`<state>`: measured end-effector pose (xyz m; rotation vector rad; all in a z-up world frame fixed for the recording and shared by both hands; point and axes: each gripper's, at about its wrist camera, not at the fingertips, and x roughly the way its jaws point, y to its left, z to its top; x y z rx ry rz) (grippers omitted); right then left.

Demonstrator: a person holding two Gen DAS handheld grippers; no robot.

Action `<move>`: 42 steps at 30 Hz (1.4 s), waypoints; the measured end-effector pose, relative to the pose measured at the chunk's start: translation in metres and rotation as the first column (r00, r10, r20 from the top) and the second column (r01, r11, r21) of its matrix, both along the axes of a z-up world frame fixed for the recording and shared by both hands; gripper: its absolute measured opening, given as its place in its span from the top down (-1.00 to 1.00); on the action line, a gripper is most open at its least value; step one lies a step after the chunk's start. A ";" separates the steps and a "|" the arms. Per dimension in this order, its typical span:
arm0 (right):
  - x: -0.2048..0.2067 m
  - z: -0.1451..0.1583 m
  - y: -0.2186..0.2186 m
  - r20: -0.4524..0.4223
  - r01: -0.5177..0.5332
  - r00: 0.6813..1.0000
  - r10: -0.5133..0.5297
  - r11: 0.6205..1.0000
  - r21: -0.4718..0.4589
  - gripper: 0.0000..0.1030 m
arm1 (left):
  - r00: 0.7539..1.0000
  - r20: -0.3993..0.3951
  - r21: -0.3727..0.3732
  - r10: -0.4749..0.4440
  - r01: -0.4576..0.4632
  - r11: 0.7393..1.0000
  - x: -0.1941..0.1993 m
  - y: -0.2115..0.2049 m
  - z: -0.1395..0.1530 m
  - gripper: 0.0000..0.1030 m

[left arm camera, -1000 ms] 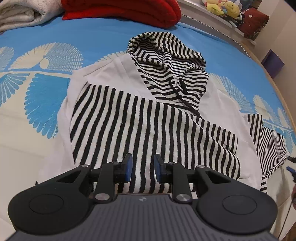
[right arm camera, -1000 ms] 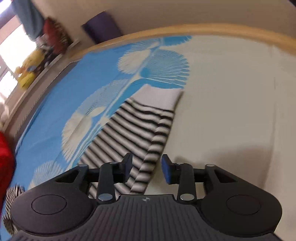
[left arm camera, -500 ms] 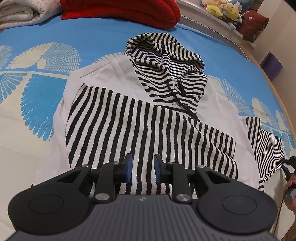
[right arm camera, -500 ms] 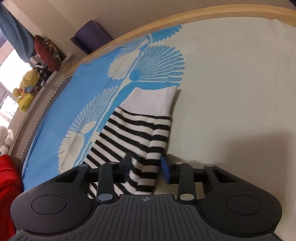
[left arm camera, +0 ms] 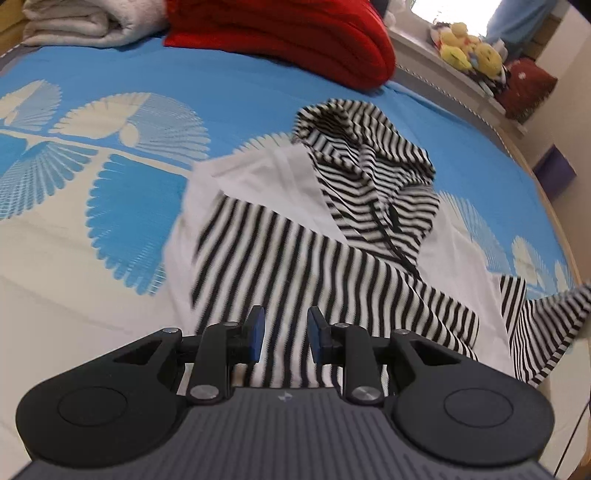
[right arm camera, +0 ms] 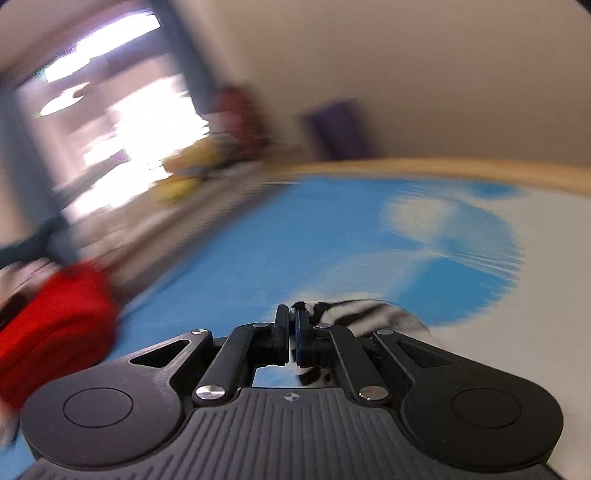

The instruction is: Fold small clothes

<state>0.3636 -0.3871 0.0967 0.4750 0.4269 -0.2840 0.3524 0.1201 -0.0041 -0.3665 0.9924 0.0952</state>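
A small black-and-white striped hoodie point(left arm camera: 325, 236) lies face up on the blue bedspread point(left arm camera: 147, 92), hood toward the far side, one striped sleeve folded across its chest. My left gripper point(left arm camera: 284, 336) is open and empty, hovering above the hoodie's lower edge. The other striped sleeve point(left arm camera: 546, 325) is lifted off the bed at the right. In the right wrist view, which is blurred, my right gripper point(right arm camera: 292, 332) is shut on that striped sleeve point(right arm camera: 354, 314), and cloth bunches beside the right finger.
A red folded blanket point(left arm camera: 295, 33) and a white towel point(left arm camera: 74, 18) lie at the bed's far side. Stuffed toys point(left arm camera: 469, 48) sit on a ledge. The wooden bed rim point(right arm camera: 443, 170) curves along the right. A purple box point(left arm camera: 554, 173) stands beyond it.
My right gripper closed on the striped sleeve and lifted it, swinging up and left. My left gripper stayed open and drifted slightly right over the hoodie.
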 end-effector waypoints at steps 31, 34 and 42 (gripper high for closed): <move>-0.010 -0.080 0.164 -0.543 -0.268 0.745 0.388 0.919 0.289 0.26 | 0.965 -0.187 -0.273 0.185 -0.232 0.934 0.010 0.054 -0.060 0.47; -0.009 -0.085 0.158 -0.559 -0.243 0.738 0.378 0.921 0.303 0.26 | 0.959 -0.200 -0.307 0.201 -0.256 0.917 0.014 0.051 -0.070 0.47; -0.012 -0.086 0.164 -0.563 -0.220 0.735 0.377 0.919 0.327 0.25 | 0.946 -0.195 -0.297 0.260 -0.309 0.903 0.018 0.046 -0.076 0.67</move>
